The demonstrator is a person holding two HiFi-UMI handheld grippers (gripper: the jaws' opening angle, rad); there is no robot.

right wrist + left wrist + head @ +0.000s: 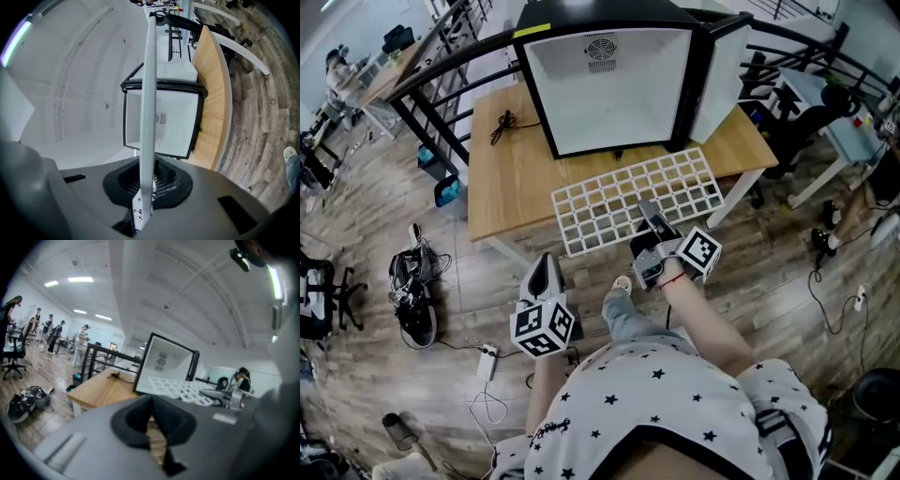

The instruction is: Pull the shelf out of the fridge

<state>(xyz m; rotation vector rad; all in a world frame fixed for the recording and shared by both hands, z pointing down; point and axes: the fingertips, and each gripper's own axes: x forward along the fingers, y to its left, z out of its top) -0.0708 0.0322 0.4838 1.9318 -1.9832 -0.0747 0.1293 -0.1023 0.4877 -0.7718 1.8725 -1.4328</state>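
Observation:
The small black fridge (614, 80) stands open on the wooden table (511, 178), its white inside bare. Out in front of it lies the white grid shelf (628, 197), reaching past the table's near edge. My right gripper (649, 217) is shut on the shelf's near edge. In the right gripper view the shelf (149, 117) shows edge-on as a thin white bar between the pads of that gripper (146, 187), with the fridge (173, 122) behind. My left gripper (546, 272) hangs lower left, off the table, shut and holding nothing. The left gripper view shows the left gripper (152, 420), fridge (164, 364) and shelf (180, 389).
The fridge door (722, 75) stands swung open at the right. A black cable (504, 124) lies on the table's left part. A black railing (441, 75) runs behind. On the floor lie a bag (414, 295) and a power strip (487, 361).

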